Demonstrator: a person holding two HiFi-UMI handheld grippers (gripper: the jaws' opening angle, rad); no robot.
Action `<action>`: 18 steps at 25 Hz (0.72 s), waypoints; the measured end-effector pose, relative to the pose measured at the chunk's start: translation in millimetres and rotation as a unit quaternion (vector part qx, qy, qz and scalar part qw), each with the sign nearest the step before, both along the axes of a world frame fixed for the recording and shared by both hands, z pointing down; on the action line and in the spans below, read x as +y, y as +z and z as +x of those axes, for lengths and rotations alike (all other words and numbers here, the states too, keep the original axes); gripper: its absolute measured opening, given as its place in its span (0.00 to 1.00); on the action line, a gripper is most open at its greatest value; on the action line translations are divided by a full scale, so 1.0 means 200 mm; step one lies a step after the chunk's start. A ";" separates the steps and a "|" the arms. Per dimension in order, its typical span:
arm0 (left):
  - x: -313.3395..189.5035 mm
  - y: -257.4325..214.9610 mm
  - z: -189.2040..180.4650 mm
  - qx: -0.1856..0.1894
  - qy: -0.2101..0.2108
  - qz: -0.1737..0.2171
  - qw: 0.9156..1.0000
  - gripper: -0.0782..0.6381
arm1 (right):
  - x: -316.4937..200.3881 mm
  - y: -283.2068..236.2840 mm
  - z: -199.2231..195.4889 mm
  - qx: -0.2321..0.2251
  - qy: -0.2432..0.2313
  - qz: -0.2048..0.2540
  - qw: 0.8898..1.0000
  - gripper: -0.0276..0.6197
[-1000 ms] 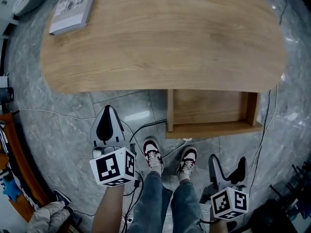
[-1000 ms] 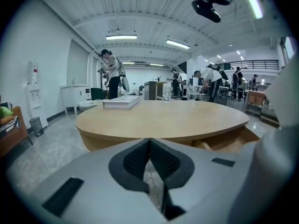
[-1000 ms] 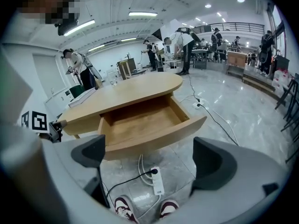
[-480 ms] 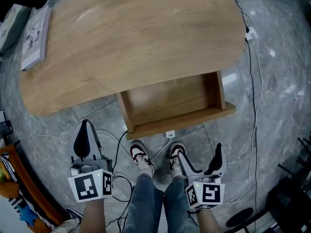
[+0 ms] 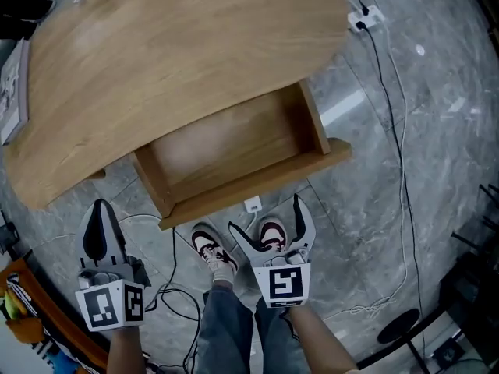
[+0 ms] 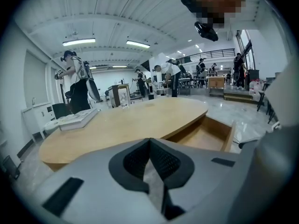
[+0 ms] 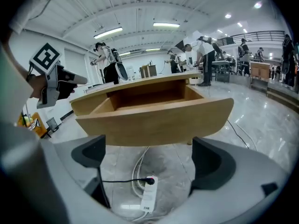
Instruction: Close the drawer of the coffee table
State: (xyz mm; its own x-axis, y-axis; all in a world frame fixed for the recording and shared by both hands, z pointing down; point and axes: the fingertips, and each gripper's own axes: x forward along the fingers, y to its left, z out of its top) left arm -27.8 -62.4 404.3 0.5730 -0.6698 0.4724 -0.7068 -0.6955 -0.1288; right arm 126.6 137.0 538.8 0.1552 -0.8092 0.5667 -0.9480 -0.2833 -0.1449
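The wooden coffee table (image 5: 156, 61) fills the upper left of the head view. Its drawer (image 5: 234, 150) stands pulled out toward me and is empty inside. My right gripper (image 5: 267, 218) is open just in front of the drawer's front panel (image 5: 257, 181), apart from it, above my shoes. In the right gripper view the front panel (image 7: 154, 120) spans the gap between the open pads of the right gripper (image 7: 149, 157). My left gripper (image 5: 99, 213) is shut on nothing, low at the left beside the table edge. In the left gripper view the shut left gripper (image 6: 150, 146) points over the tabletop (image 6: 126, 125).
A white power strip (image 5: 252, 205) and cables lie on the grey marble floor under the drawer front. A book (image 5: 12, 84) rests on the table's left end. Another socket with a cable (image 5: 362, 18) lies at the upper right. Several people stand far behind the table.
The drawer has swung from the right to the middle of the head view. My right gripper has come in from the lower right to just below the drawer front. The left gripper has drifted to the lower left.
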 end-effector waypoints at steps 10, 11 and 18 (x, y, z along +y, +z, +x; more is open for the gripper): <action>-0.06 0.02 -0.03 -0.012 0.011 0.000 1.000 0.10 | -0.10 0.04 0.03 0.026 -0.038 0.039 0.998 0.91; -0.07 0.01 -0.04 -0.013 0.011 0.000 1.000 0.10 | -0.11 0.05 0.03 0.027 -0.042 0.039 0.998 0.91; -0.12 -0.03 -0.03 -0.024 0.019 0.024 0.999 0.10 | -0.19 0.05 0.03 0.025 -0.037 0.048 0.998 0.91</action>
State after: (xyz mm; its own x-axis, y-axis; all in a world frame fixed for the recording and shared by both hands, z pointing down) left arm -34.7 -86.6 398.7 0.5751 -0.6705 0.4686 -0.6725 -0.7137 -0.1958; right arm 132.0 99.6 548.0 0.1192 -0.8694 0.4795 -0.9723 -0.1999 -0.1208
